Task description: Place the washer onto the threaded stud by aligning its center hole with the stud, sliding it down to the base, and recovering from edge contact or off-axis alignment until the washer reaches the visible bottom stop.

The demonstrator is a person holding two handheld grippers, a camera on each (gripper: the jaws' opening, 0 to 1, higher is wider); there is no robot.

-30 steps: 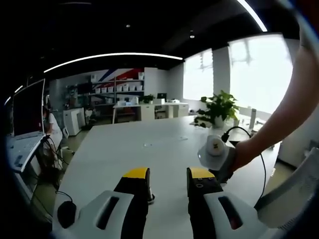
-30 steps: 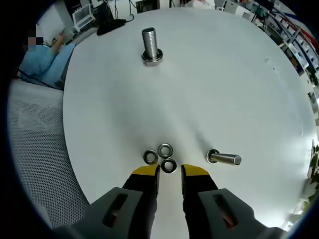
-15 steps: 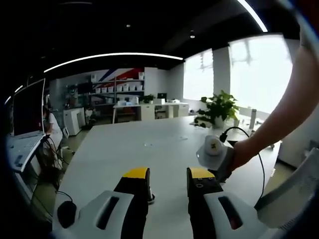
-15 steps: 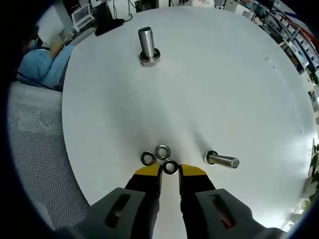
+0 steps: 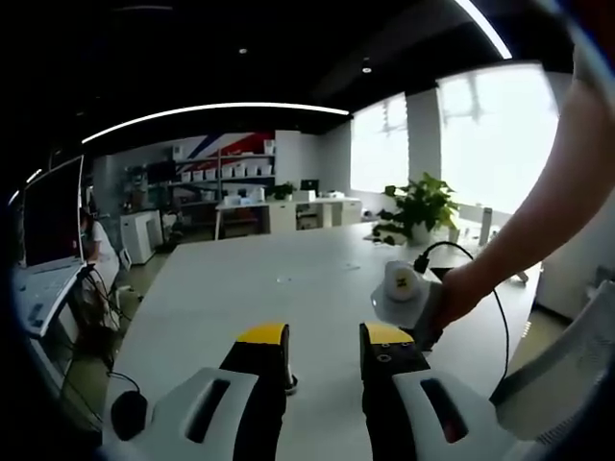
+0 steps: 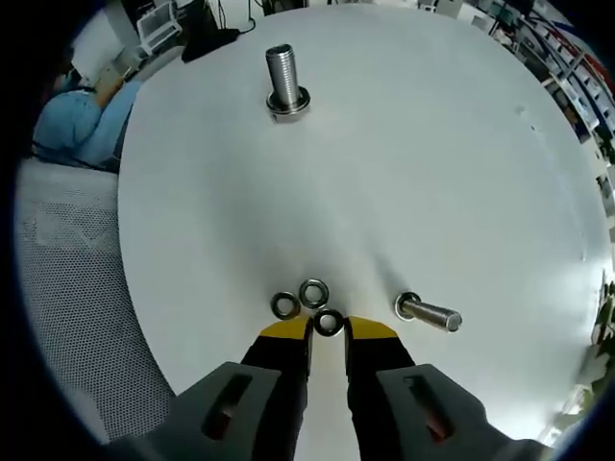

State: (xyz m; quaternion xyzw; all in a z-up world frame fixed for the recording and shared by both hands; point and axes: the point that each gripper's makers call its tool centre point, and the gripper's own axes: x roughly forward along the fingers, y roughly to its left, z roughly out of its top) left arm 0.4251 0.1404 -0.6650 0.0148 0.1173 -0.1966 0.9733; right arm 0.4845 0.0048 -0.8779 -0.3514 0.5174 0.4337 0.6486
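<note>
Right gripper view: my right tool (image 6: 328, 331) hangs over the white table (image 6: 432, 173), jaws slightly parted and holding nothing. Three washers (image 6: 309, 307) cluster at 12 o'clock just off its tips, the nearest between them. The threaded stud (image 6: 284, 80) stands upright well beyond, a second bolt (image 6: 430, 312) lying at 2 o'clock. In the left gripper view, my left tool (image 5: 325, 338) is parted, empty.

Grey grippers (image 6: 327, 331), yellow-tipped blk jaws

Open-plan office: desks (image 5: 288, 206), storage shelving (image 5: 231, 163), a monitor (image 5: 53, 211), potted plant (image 5: 420, 209), large windows (image 5: 495, 134).
</note>
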